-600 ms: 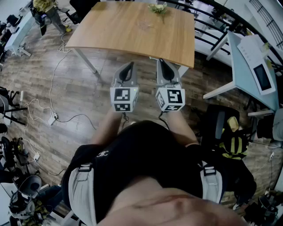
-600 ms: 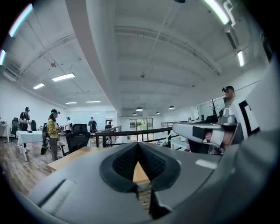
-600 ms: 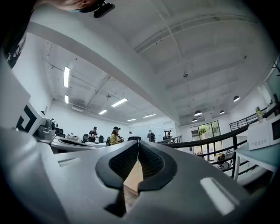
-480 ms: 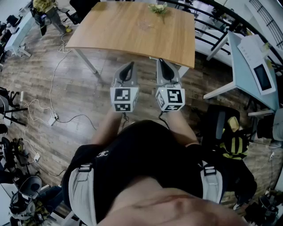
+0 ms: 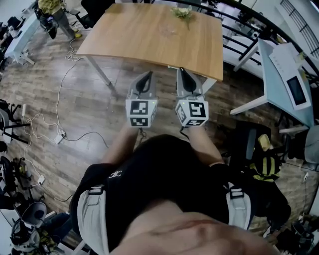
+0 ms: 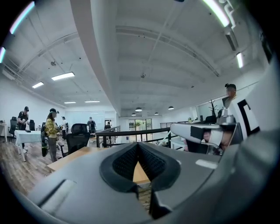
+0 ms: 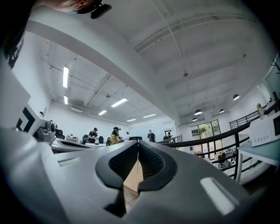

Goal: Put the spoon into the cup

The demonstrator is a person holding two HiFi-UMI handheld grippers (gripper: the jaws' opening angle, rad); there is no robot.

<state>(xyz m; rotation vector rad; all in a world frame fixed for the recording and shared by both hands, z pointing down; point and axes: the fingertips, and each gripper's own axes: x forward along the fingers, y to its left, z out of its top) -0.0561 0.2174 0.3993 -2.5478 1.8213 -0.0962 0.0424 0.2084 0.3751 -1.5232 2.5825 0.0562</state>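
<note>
Head view / left gripper (image 5: 147, 74): pressed together, empty, held level just short of the table edge.
Head view / right gripper (image 5: 181, 70): just beside the left one, also closed on nothing.
Head view / table (image 5: 144, 35): pale wood top, smooth, fine grain, thin metal legs; sprig of greenery (image 5: 183, 11) near the far edge.
Head view / task's things: spoon not made out; only a faint clear shape (image 5: 168, 28) mid-table near the greenery, possibly the cup, too small to tell.
Head view / floor (image 5: 75, 99): dark worn planks, loose cables (image 5: 65, 134) trailing at left.
Left gripper view / left gripper (image 6: 138, 146): ribbed black pads (image 6: 124, 162) meeting at the tip, wedge of table wood (image 6: 72, 156) visible below; nothing pinched.
Left gripper view / background: dark railing (image 6: 131, 132), office chair (image 6: 78, 135), people standing far left.
Right gripper view / right gripper (image 7: 138, 158): ribbed pads (image 7: 153, 164) touching along a thin seam, empty; strip of wood showing under them.
Handling, judged / spoon: likely light, stiff, thin; smooth handle apt to slip or pivot between pads. Best taken mid-handle, flat sides against the ribs, bowl hanging down.
Handling, judged / cup: if clear glass, fragile and easy to tip; worth steadying with the free gripper, or lowering the spoon without knocking the rim.
Stage, judged: approach not yet made; nothing touched.
</note>
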